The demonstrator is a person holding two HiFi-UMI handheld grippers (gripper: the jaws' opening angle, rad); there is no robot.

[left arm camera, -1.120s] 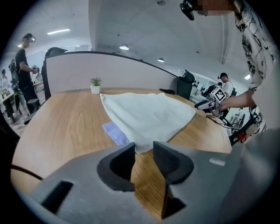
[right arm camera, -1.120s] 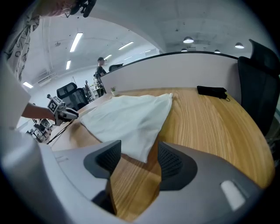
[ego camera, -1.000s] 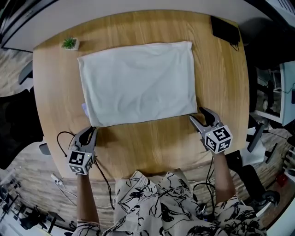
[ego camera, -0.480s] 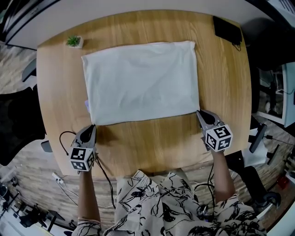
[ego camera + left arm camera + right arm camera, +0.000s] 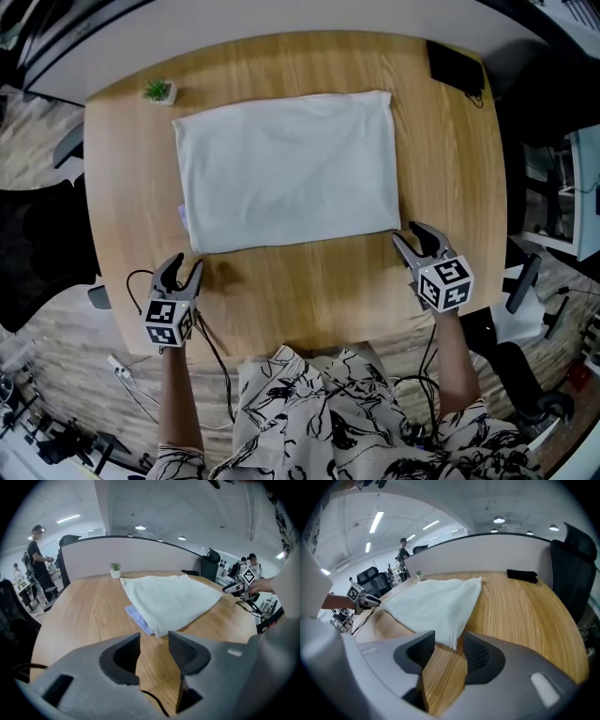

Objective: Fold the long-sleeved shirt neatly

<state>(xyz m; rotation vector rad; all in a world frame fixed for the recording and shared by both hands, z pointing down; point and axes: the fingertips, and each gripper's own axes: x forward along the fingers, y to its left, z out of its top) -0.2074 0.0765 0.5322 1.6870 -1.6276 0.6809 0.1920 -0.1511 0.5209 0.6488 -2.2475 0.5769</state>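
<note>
The white long-sleeved shirt (image 5: pixel 291 169), already a flat rectangle of cloth, lies across the middle and far part of the round wooden table (image 5: pixel 309 281). A lilac strip (image 5: pixel 183 214) pokes out under its near left corner. It may be a label or an inner layer; the view is too poor to say.

The left gripper (image 5: pixel 180 267) stands spread just short of that corner, with bare wood between its jaws. The right gripper (image 5: pixel 415 234), likewise parted, has the tip of the near right corner at its jaw mouth, unpinched. Both pairs of jaws have just been opening.

A next pinch could catch only the top layer, so the stack would peel apart and its edges skew. The sleeves are hidden inside the fold. A small potted plant (image 5: pixel 157 91) and a flat black object (image 5: pixel 457 61) sit at the far edge.
</note>
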